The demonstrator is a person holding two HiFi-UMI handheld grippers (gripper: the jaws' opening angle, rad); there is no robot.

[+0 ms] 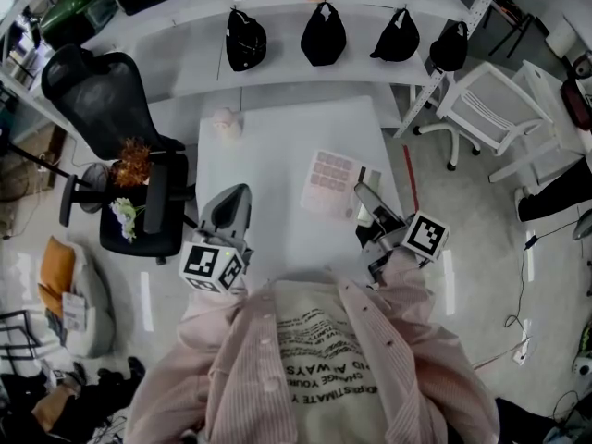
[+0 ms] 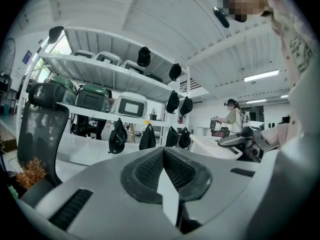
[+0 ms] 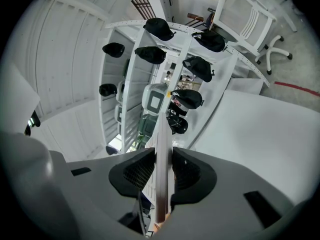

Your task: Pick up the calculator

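Note:
The calculator (image 1: 330, 182), a flat pale pink slab with rows of keys, sits over the right part of the white table (image 1: 277, 146). My right gripper (image 1: 366, 198) is shut on its near right edge. In the right gripper view the calculator (image 3: 162, 131) shows edge-on, clamped between the two dark pads (image 3: 186, 171) of the right gripper (image 3: 163, 153). My left gripper (image 1: 231, 207) hovers by the table's near left edge, away from the calculator. In the left gripper view the left gripper (image 2: 163, 153) has its jaws together with nothing held.
A small pale object (image 1: 227, 123) lies at the table's far left corner. A black office chair (image 1: 106, 100) and a stool with flowers (image 1: 129, 169) stand to the left. Black caps (image 1: 324, 35) hang on the shelf behind. A white chair (image 1: 490, 109) stands at the right.

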